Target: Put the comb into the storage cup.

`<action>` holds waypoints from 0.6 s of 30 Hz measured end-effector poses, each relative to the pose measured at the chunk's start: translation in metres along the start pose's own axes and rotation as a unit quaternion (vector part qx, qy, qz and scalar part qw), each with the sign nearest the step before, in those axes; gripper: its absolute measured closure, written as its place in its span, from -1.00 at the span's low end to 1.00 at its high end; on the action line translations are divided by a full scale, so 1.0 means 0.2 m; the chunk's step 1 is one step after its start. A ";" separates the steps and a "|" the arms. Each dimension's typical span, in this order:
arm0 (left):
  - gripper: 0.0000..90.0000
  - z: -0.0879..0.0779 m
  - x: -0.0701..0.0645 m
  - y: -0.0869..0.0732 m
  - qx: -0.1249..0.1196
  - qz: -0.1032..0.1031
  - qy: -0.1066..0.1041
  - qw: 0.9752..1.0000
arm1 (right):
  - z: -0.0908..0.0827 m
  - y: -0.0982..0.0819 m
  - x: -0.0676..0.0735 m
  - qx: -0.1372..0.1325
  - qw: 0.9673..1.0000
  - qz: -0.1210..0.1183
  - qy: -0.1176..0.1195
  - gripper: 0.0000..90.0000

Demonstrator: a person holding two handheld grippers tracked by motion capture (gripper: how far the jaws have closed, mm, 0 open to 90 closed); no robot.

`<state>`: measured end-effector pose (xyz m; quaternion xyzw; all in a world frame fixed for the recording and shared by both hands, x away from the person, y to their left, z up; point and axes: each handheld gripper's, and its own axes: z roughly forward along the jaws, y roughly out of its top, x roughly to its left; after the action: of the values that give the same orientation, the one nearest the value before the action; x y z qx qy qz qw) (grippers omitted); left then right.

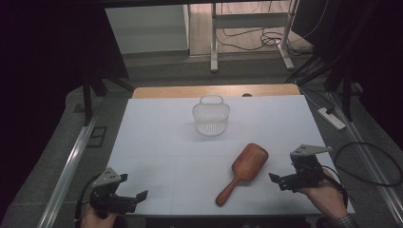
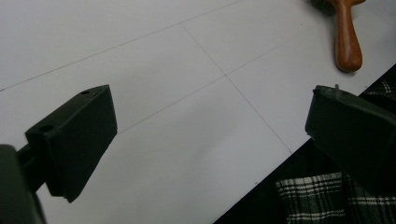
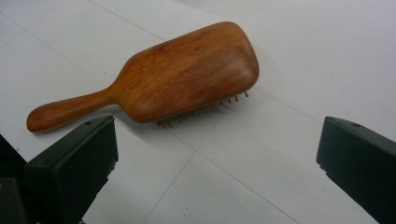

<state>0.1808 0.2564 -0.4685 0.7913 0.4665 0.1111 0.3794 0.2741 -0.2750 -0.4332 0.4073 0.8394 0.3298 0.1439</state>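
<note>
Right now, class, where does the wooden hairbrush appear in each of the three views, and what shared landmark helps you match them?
High view: the wooden hairbrush lies right of centre on the white table, handle toward the person.
Left gripper view: its handle end shows at the top right corner.
Right gripper view: the hairbrush lies bristles down, upper centre, ahead of the open jaws.
Shared landmark: the thin grid lines on the white table.

1 wooden hairbrush [image 1: 244,172] & 1 white wire basket [image 1: 211,115] on 1 table [image 1: 157,142]. 2 grippers: left [image 1: 135,197], right [image 1: 277,181]
</note>
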 end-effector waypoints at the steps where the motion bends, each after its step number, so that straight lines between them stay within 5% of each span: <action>1: -0.93 0.00 0.00 0.00 0.000 0.000 0.000 1.000 | 0.01 0.01 0.00 0.001 1.000 0.001 0.001 -1.00; 18: -0.93 0.00 0.00 0.00 0.003 0.001 0.002 1.000 | 0.12 0.11 0.08 0.018 0.999 -0.031 0.021 -1.00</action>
<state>0.1810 0.2558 -0.4687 0.7926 0.4666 0.1115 0.3764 0.2894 -0.2421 -0.4362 0.3767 0.8603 0.3184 0.1285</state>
